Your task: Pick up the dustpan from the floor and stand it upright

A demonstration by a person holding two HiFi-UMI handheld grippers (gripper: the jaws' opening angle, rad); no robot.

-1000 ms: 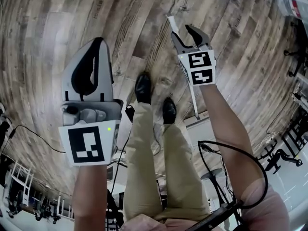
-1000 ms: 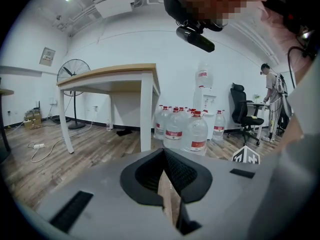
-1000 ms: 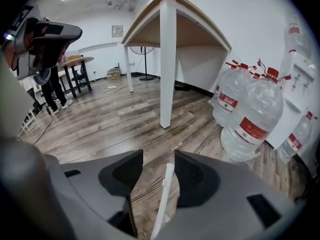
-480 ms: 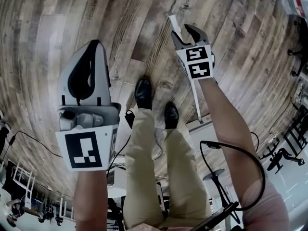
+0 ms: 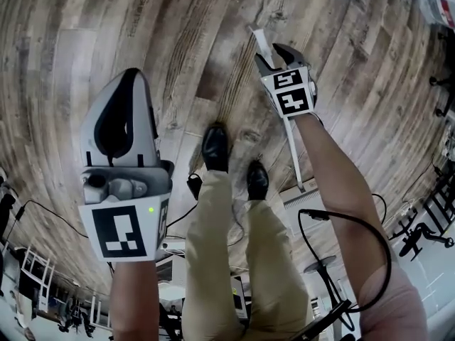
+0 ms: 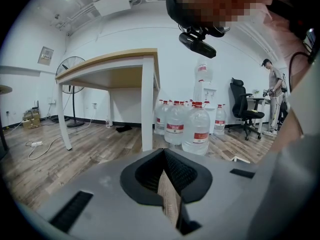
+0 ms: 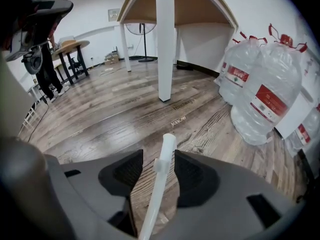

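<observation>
The dustpan's white handle runs through my right gripper, and its tip pokes out past the fingertips. The ribbed pan end hangs low beside the person's right leg. In the right gripper view the handle sits between the two dark pads of the right gripper, which is shut on it. My left gripper is held out at the left over the wooden floor. Its pads meet at the tip, and the left gripper holds nothing.
Large water bottles stand by the wall next to a white table leg. More bottles, a table, a fan and an office chair are ahead of the left gripper. Two black shoes stand between the grippers, and cables lie behind them.
The left gripper has sunk a little lower in the head view. The right gripper keeps its hold on the handle and has hardly shifted. The shoes sit slightly lower in the picture.
</observation>
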